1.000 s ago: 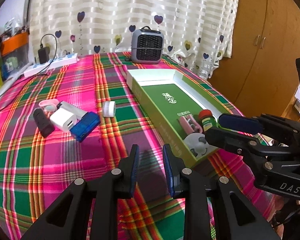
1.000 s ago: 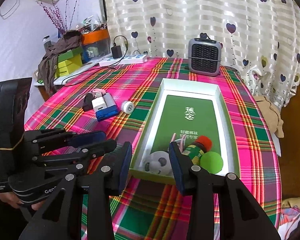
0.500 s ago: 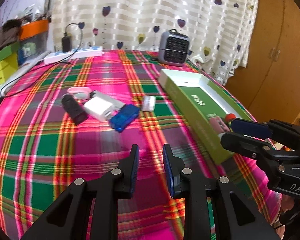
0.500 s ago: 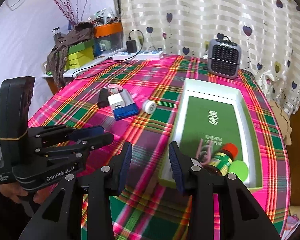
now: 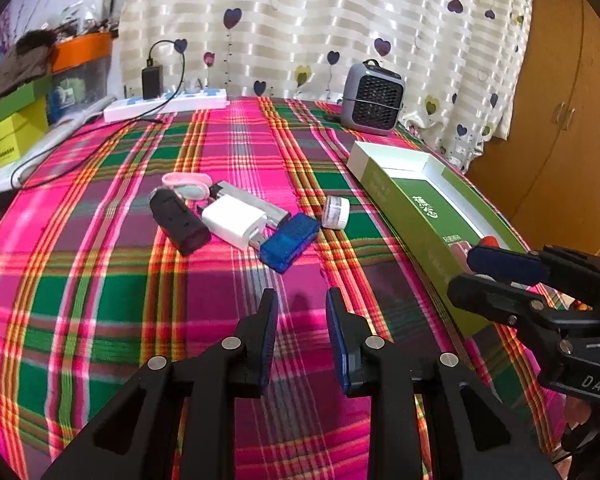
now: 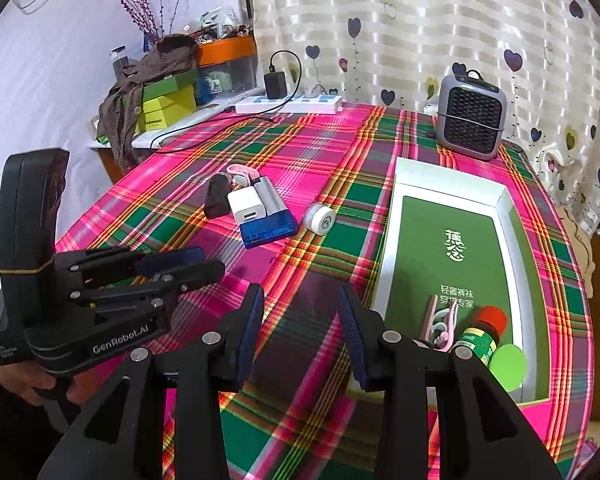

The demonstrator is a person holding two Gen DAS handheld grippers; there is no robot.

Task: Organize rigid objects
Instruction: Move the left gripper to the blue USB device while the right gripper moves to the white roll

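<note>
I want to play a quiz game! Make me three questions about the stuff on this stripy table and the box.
1. True or false: the small white jar lies inside the green box.
2. Which thing touches the white charger? A) the blue case B) the grey fan heater C) the power strip
3. Fill in: the bottle in the box has a ____ cap.

Key: 1. False, it lies on the tablecloth beside the box. 2. A. 3. Red.
</note>
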